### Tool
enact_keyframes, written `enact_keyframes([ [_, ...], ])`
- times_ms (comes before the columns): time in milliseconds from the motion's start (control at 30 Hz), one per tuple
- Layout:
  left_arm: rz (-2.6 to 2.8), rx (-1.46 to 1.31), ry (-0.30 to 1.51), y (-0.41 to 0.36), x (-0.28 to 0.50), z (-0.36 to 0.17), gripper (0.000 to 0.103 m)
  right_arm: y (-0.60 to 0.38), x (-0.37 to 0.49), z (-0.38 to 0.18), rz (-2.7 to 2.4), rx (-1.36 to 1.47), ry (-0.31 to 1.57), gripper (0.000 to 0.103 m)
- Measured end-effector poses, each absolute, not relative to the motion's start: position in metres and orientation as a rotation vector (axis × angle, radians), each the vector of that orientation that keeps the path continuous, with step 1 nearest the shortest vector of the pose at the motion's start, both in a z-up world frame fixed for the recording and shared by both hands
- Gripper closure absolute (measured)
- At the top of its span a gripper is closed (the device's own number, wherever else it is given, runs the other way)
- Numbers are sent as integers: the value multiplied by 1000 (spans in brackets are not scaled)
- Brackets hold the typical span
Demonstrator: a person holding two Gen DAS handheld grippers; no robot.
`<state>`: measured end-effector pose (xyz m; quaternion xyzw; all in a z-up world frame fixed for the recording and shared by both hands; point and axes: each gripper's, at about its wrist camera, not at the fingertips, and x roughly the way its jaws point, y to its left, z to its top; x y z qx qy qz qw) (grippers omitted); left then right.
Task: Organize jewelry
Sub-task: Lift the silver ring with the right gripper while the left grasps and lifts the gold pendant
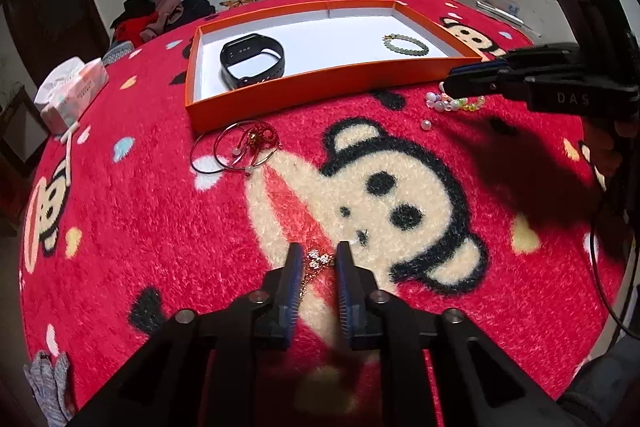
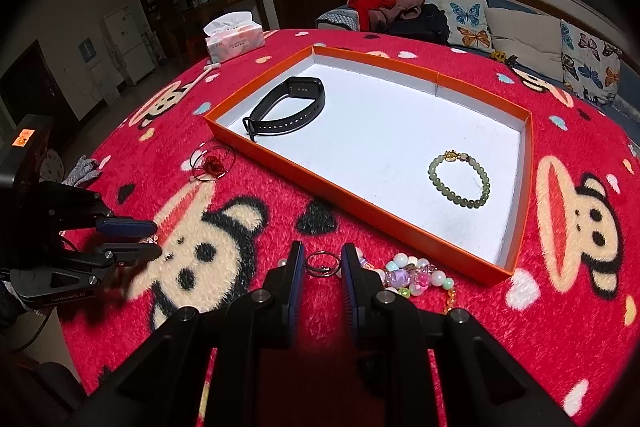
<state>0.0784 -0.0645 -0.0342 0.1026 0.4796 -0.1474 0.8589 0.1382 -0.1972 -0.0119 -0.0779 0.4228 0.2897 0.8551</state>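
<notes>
L gripper (image 1: 318, 259) pinches gold chain (image 1: 318, 261) to move into orange tray (image 1: 320, 93); R gripper (image 2: 322, 263) nips metal ring (image 2: 322, 263), same reason.

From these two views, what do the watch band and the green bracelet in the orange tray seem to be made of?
Watch band: probably silicone or rubber. It is matte black, holds a soft loop and has a row of small punched holes.
Green bracelet: round pale green beads with a soft shine, perhaps jade or glass; the pictures cannot settle which. Its clasp looks gold-coloured metal.
Orange tray: seems cardboard, with thin flat walls and a white matte floor.
</notes>
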Motion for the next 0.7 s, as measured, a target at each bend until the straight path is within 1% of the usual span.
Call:
enact_keyframes([
  [100, -314, 215, 999, -65, 78, -33, 91, -197, 139, -10, 610, -158, 883, 82],
  [300, -321, 151, 978, -55, 79, -17, 92, -200, 138, -1, 611, -149, 867, 82],
  [700, -344, 19, 850, -35, 86, 55, 92, -208, 139, 35, 618, -100, 793, 82],
])
